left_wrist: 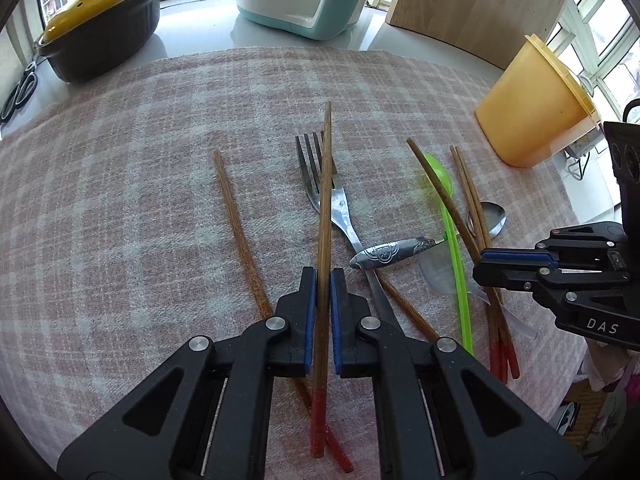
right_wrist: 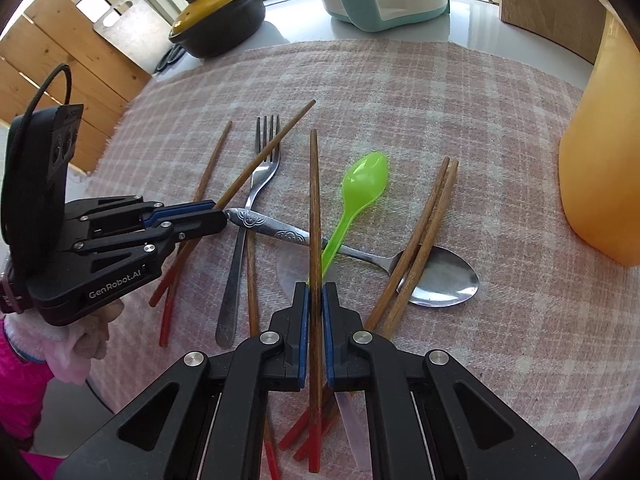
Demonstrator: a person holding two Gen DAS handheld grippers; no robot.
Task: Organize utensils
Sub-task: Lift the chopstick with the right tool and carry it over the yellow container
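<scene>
Each gripper pinched one chopstick: the left gripper (left_wrist: 323,280) held a chopstick (left_wrist: 325,216) above the fork (left_wrist: 320,176), the right gripper (right_wrist: 315,292) another chopstick (right_wrist: 315,220) over the green spoon (right_wrist: 362,188). Both pointed steeply down over the checked cloth (left_wrist: 140,200). Lifting straight up, grips firm, should keep the pile undisturbed before carrying them to the yellow holder (left_wrist: 532,108).

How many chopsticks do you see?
6 chopsticks: one in left gripper, one in right gripper, a pair across the metal spoon, one left of the fork, one under its handle. Others may hide.
</scene>
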